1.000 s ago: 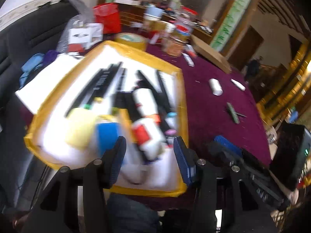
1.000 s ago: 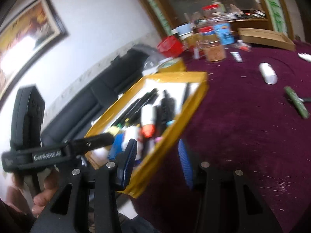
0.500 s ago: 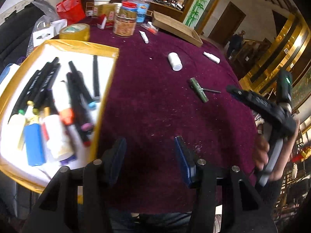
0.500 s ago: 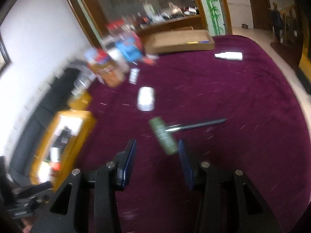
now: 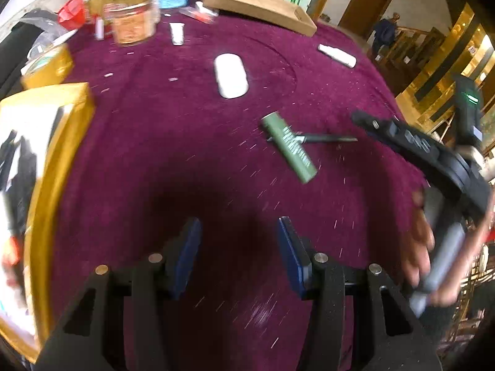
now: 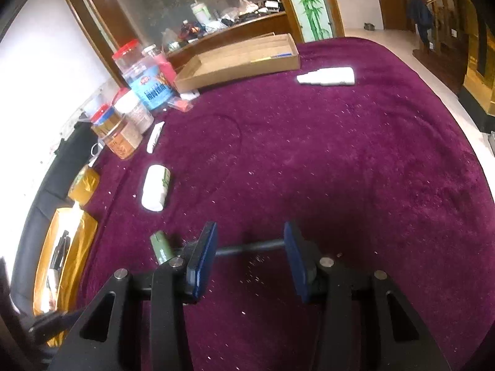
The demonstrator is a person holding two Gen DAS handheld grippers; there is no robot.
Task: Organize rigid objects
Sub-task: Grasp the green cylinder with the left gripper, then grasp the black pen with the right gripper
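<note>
The tool [image 5: 289, 147] I am after has a short olive-green handle, round like a stick, with pale printing along its side, and a thin dark metal shaft [image 6: 247, 246] that sticks out crosswise from its middle to a fine tip. It lies flat on the purple tablecloth [image 6: 355, 154], near the middle of the table. From my right claw [image 6: 249, 249] the shaft runs across the gap between my two blue pads, and the green handle pokes out just past the left one; the pads stand apart and do not press on the shaft, and I cannot tell whether they touch it at all. My left claw [image 5: 236, 252] hangs over bare cloth nearer to me than the tool, its pads spread with nothing between them.

Beyond the tool lies a white bottle [image 5: 231, 75] on its side, and further off a small white tube [image 5: 337, 55] near the far right edge. A flat cardboard tray [image 6: 238, 60] sits at the back, with jars [image 6: 123, 133] clustered to its left. The yellow-rimmed tray [image 5: 46, 167] of pens sits at the left edge. At the right edge of my left view, my hand [image 5: 423, 247] grips the right claw's handle.
</note>
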